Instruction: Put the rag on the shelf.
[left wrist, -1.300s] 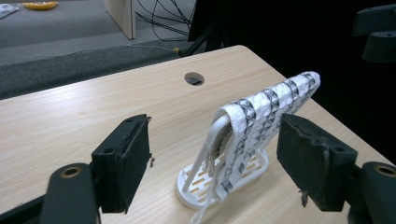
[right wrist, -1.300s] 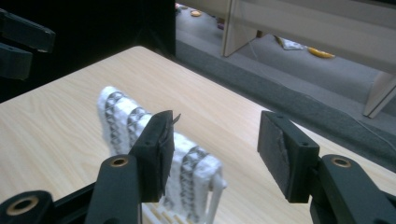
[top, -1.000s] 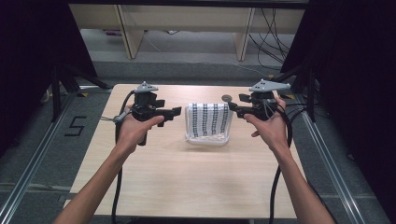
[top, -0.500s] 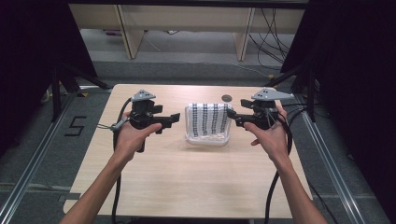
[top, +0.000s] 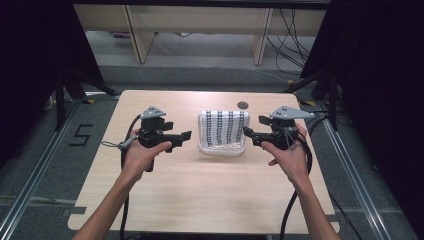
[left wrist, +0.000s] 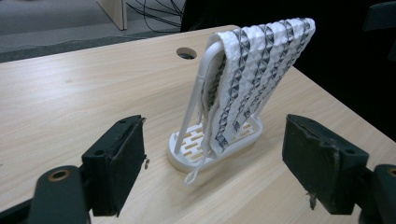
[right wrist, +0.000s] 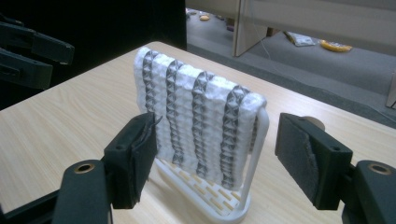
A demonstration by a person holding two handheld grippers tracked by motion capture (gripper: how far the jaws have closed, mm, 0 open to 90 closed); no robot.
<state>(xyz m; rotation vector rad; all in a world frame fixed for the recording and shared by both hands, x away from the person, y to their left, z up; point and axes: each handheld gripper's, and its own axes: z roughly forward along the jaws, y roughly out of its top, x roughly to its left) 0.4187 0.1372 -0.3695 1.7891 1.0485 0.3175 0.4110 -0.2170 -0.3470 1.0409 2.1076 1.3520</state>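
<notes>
A white plastic rack (top: pixel 220 149) stands at the middle of the wooden table, and a white cloth with grey stripes (top: pixel 222 129) hangs over its frame. My left gripper (top: pixel 186 136) is just left of the rack and points at it. Its jaws have just been opening and stand open with nothing between them. My right gripper (top: pixel 248 134) faces the rack from the right, its jaws also just opened wider and empty. The left gripper view looks past the left gripper (left wrist: pixel 215 140) at the cloth (left wrist: pixel 252 79) edge-on. Beyond the right gripper (right wrist: pixel 219 140), the cloth (right wrist: pixel 196 116) shows its striped face.
A round cable hole (top: pixel 243 105) lies in the tabletop (top: pixel 200 190) just behind the rack. Bare wood stretches in front of the rack to the near edge. Cables trail from both grippers over that edge. Desk legs and wires stand on the grey floor beyond the table.
Both hands have sunk and come a little nearer to me, now level with the rack's sides. The rack and cloth have not moved.
</notes>
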